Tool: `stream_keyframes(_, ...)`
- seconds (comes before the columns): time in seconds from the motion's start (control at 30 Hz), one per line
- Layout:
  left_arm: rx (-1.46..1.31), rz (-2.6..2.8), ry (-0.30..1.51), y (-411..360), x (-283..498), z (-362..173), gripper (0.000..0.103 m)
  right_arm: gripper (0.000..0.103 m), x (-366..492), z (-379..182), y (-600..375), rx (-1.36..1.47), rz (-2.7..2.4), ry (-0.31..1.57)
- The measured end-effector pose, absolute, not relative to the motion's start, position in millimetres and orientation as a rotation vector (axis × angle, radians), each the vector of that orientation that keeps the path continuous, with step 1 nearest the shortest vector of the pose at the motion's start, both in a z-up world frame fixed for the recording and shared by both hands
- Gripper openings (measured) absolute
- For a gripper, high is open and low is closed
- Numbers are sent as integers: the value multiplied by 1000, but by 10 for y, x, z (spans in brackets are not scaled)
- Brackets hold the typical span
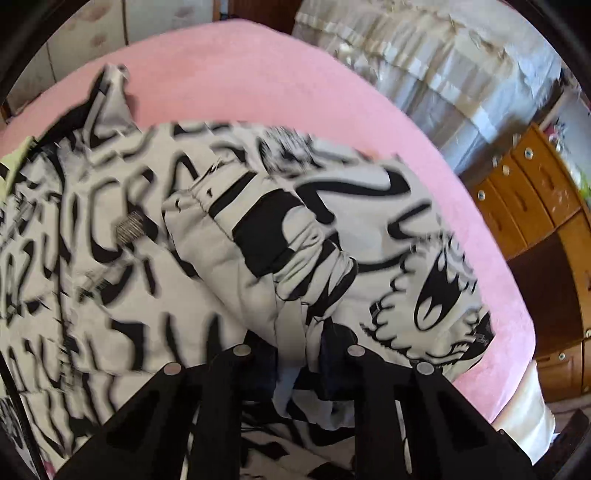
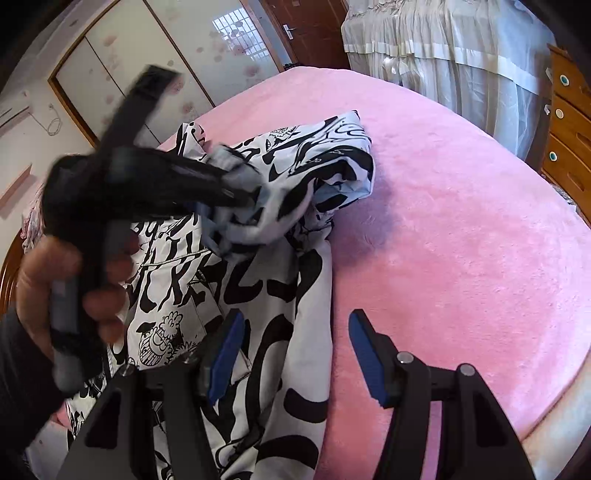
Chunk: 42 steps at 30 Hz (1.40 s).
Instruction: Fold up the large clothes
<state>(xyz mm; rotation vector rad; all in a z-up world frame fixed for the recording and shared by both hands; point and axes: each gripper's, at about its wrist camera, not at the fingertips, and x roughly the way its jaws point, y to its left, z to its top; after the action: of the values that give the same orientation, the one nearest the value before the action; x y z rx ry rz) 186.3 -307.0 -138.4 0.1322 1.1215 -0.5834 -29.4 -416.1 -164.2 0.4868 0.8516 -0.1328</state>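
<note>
A large white garment (image 1: 110, 240) with black graffiti print lies spread on the pink bed cover (image 1: 258, 85). My left gripper (image 1: 295, 365) is shut on a bunched fold of it, and the cloth rises out from between the black fingers. The right wrist view shows that same left gripper (image 2: 242, 199), blurred, clamped on the crumpled fabric and lifting it above the rest of the garment (image 2: 258, 295). A hand (image 2: 55, 280) holds its handle. My right gripper (image 2: 295, 354) stands open with nothing between its blue pads (image 2: 225, 350), over the garment's right edge.
The pink bed cover (image 2: 461, 240) stretches far to the right of the garment. Wooden drawers (image 2: 569, 140) stand past the bed's right edge, with pale curtains (image 2: 443, 55) behind. Wardrobe sliding doors (image 2: 166, 74) and a dark door (image 2: 306, 33) are at the back.
</note>
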Motion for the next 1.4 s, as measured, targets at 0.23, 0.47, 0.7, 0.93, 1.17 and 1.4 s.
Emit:
stream_keyframes(0.23, 96, -484, 887, -2240, 2167, -667, 17, 59, -284, -1603, -4077, 471, -124, 847)
stream_keyframes(0.47, -39, -294, 1012, -1221, 2582, -1274, 80, 59, -153, -1613, -3953, 459, -95, 878)
stream_keyframes(0.7, -375, -224, 1158, -366, 2682, -1800, 80, 59, -51, -1594, -3821, 425, -74, 902)
stream_keyframes(0.93, -460, -319, 1221, -205, 2869, -1966, 80, 59, 143, -1606, -3721, 420, -67, 925)
stream_keyframes(1.17, -341, -375, 1273, -404, 3128, -1995, 80, 59, 485, -1527, -3871, 281, -177, 921)
stream_keyframes(1.4, -123, -402, 1272, -676, 3195, -1942, 29, 59, 998, -1735, -3924, 37, -205, 1006)
